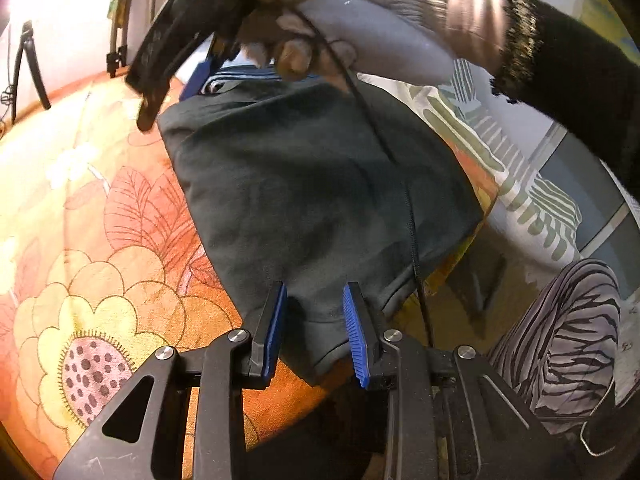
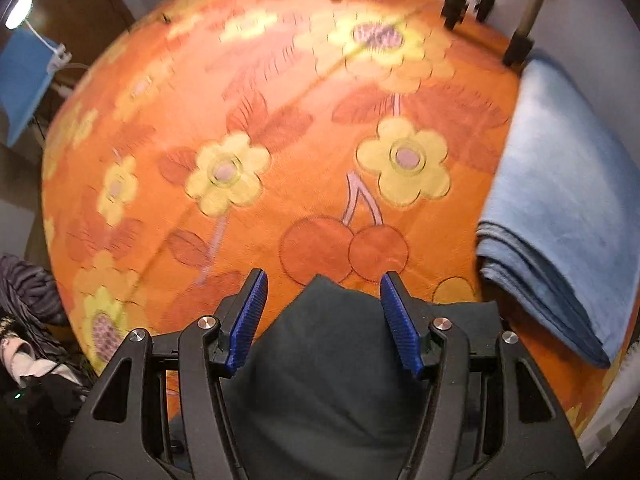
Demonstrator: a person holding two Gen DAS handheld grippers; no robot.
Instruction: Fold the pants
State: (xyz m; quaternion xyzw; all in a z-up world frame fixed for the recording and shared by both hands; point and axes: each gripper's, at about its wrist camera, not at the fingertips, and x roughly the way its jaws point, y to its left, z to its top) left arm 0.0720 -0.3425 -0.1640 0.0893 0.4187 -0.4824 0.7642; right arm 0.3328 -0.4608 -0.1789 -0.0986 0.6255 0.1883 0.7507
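Note:
The dark grey-green pants [image 1: 316,184] lie folded in a compact bundle on the orange flowered blanket [image 1: 100,240]. My left gripper [image 1: 314,300] is open, its blue pads either side of the bundle's near edge. The right gripper shows at the far end of the bundle in the left wrist view [image 1: 192,52], held by a gloved hand [image 1: 360,28]. In the right wrist view my right gripper [image 2: 320,292] is open, with a corner of the pants [image 2: 324,360] lying between the fingers [image 2: 250,320], not clamped.
A folded light blue cloth [image 2: 560,208] lies on the blanket at the right. Tripod legs [image 2: 520,8] stand at the far edge. A blue box and lamp [image 2: 24,80] are at the left. The person's striped leg [image 1: 560,340] is by the blanket's edge.

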